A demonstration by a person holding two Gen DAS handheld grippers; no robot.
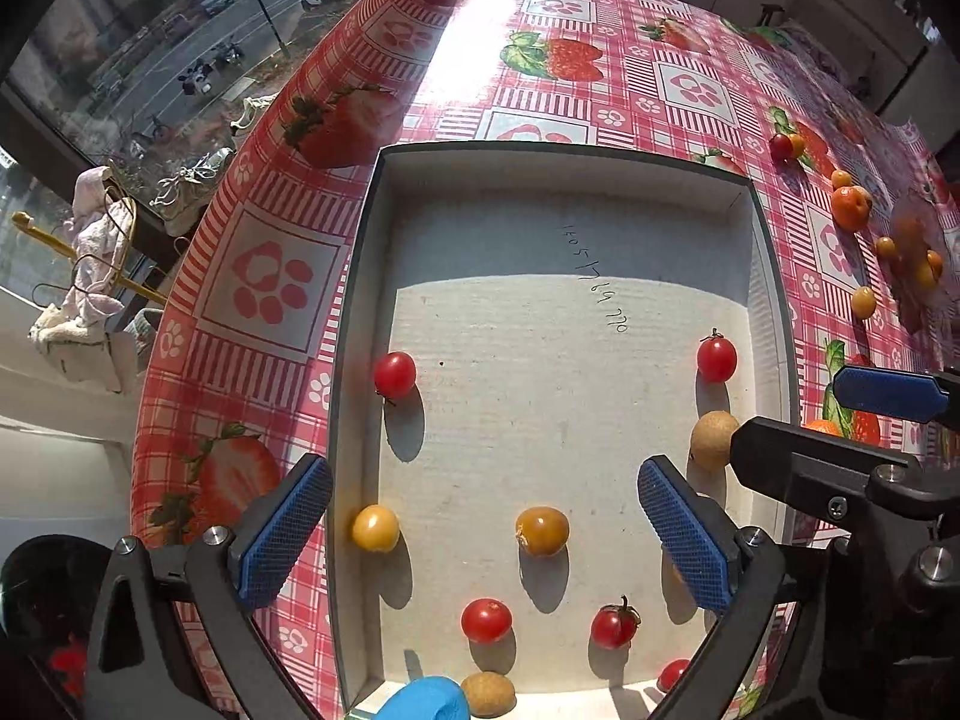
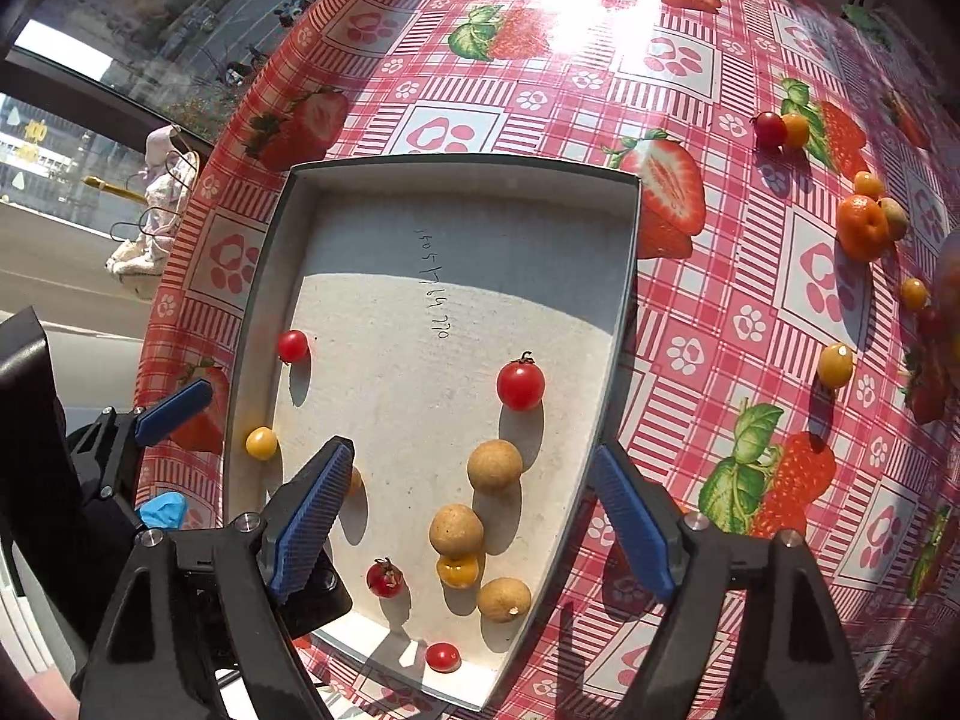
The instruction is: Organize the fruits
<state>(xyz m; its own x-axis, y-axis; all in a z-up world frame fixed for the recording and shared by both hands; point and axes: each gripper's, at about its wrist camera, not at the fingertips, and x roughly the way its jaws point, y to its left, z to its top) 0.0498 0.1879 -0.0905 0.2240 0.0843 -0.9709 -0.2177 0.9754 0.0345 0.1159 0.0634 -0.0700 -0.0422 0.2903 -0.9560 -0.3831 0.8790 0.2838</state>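
A strawberry-print tablecloth (image 2: pixel 690 324) covers the table, with a shallow grey box (image 2: pixel 624 312) on it. Both the left gripper (image 1: pixel 483 534) and right gripper (image 2: pixel 474 516) hang over the box, jaws wide apart and empty. Cherry tomatoes (image 2: pixel 520 384) and small tan fruits (image 2: pixel 494 465) lie scattered inside; more fruit, including an orange (image 2: pixel 861 227), sits on the cloth to the right.

Right gripper (image 2: pixel 471 516) seen wide open, nothing clamped, above shallow box (image 2: pixel 456 171); tan fruits (image 2: pixel 494 465) and cherry tomatoes (image 2: pixel 520 384) scattered inside.
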